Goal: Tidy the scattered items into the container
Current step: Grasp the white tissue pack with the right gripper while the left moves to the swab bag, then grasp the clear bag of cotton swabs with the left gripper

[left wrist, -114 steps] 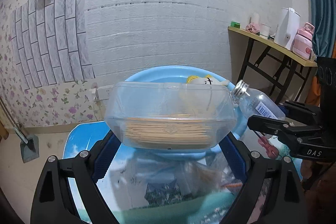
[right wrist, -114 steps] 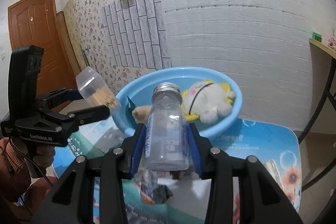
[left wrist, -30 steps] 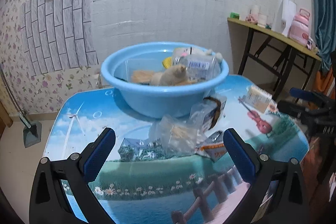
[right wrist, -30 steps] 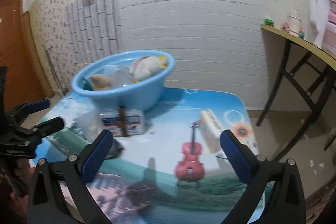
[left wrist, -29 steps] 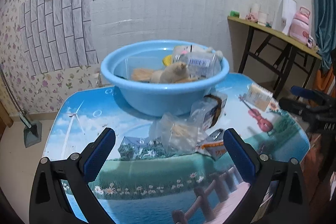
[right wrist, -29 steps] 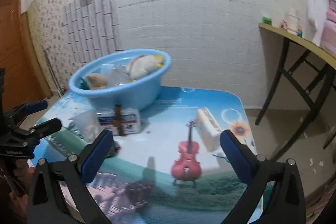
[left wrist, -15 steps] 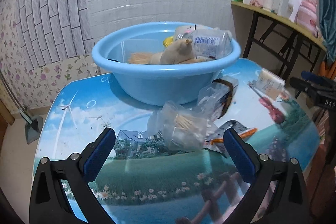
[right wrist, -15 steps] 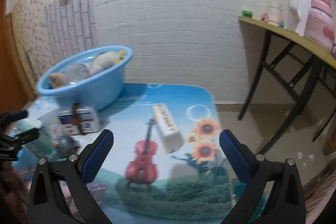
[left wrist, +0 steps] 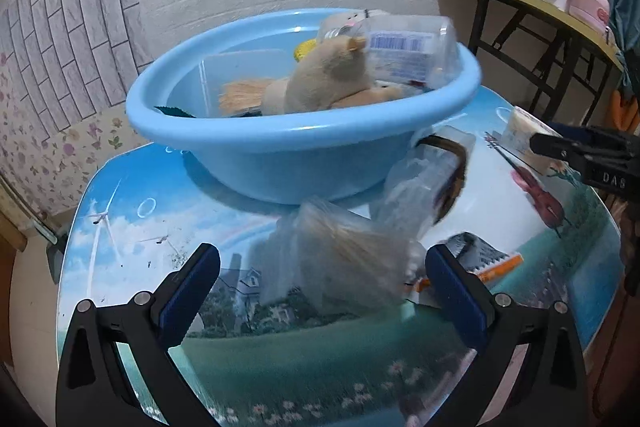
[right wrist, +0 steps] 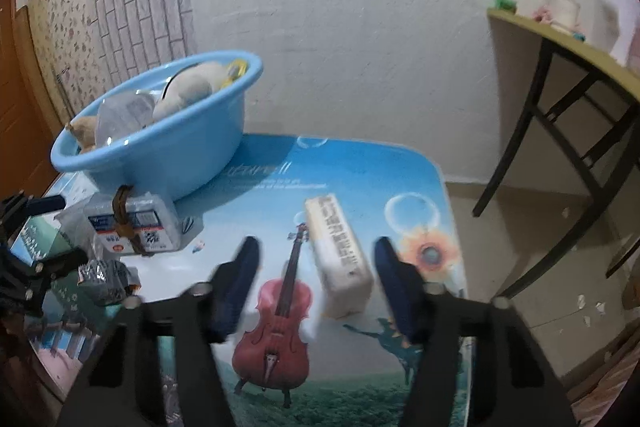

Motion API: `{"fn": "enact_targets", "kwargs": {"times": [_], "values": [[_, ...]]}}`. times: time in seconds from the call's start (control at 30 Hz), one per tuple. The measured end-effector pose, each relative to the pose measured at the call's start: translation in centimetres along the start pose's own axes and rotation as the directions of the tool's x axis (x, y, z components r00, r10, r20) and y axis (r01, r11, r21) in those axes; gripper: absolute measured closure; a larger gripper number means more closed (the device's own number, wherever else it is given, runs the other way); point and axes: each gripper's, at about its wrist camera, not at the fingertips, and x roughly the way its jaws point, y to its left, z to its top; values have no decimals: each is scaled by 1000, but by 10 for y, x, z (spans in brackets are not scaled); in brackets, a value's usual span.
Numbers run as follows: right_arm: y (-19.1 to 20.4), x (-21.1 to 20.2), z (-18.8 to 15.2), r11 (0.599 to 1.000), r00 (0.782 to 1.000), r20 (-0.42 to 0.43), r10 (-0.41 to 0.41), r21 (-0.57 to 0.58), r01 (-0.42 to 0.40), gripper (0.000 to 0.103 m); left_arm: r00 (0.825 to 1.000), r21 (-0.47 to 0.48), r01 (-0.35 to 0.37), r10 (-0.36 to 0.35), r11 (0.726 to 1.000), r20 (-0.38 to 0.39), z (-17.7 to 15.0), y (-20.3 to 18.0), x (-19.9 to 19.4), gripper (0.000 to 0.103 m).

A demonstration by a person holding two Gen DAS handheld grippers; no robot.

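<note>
Blue plastic forms the basin [left wrist: 280, 143], which stands on the far left part of the printed table [right wrist: 360, 163] and holds a plush toy [left wrist: 324, 79], a clear bottle [left wrist: 404, 47] with a barcode label, and a clear box of sticks. The letters "DAS" are readable on the black body of the right gripper as seen from the left wrist view; the print on the other packets is too blurred to read.

The left gripper [left wrist: 320, 291] is spread wide, and a clear bag of pale sticks [left wrist: 344, 255] lies on the table between its blue pads, touching neither. Just beyond it lies a clear packet with a brown band [left wrist: 432, 179], against the basin's near wall, and an orange-edged wrapper [left wrist: 488, 267] lies to the right.

The right gripper [right wrist: 316, 279] has its jaws closing around the near end of a cream bar in a printed wrapper [right wrist: 340, 255]; the pads do not yet press on it. The bar lies beside the painted violin, near the table's right edge, with open tabletop around it and bare floor beyond.
</note>
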Motion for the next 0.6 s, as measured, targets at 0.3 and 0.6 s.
{"fn": "enact_targets", "kwargs": {"times": [0.3,0.6], "values": [[11,-8,-7,998,998,-9,65,-16,-65,80,996,12,69,-68,998,-56,1,-3,13,38],[26,-28,-14,994,995,0,104,-26,-104,82,997,33,81,-81,996,-17,-10,-2,-10,58]]}}
